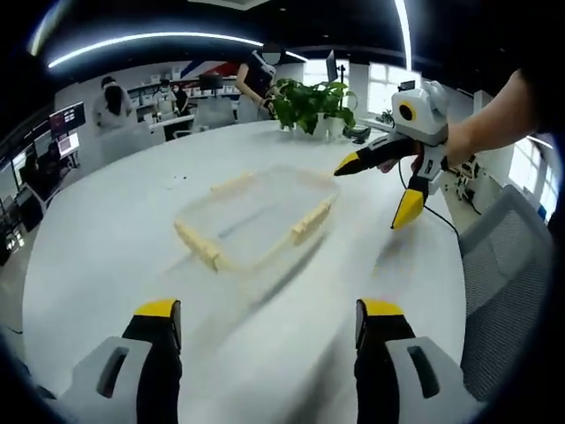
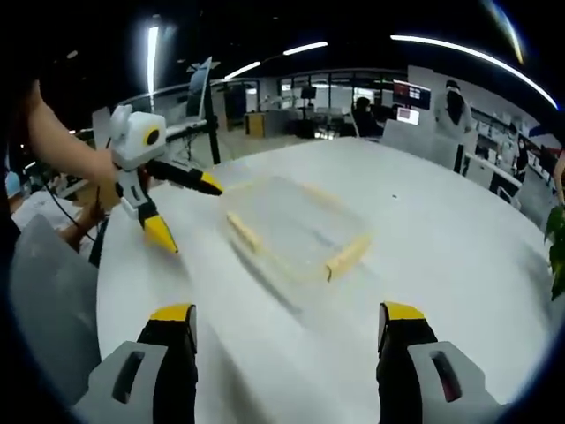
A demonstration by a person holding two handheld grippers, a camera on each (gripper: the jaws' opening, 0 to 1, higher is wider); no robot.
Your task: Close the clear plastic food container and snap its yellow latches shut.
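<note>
Clear container [image 1: 256, 216], seemingly lidded, yellow latches [image 1: 311, 222].

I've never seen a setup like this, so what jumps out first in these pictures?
A clear plastic container with pale yellow latches sits mid-way across a big white round table. Two yellow-tipped grippers, left and right, hang open on opposite sides. A leafy plant stands at the far edge.

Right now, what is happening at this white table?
A person holds a two-jaw gripper in each hand above a round white table. A clear plastic container with pale yellow latches lies flat on it. Neither gripper touches it. The right gripper hovers open beside the container's far corner, and the left gripper hangs open at the opposite side. A potted plant stands further back. The picture is too blurred to tell whether the latches are snapped.
</note>
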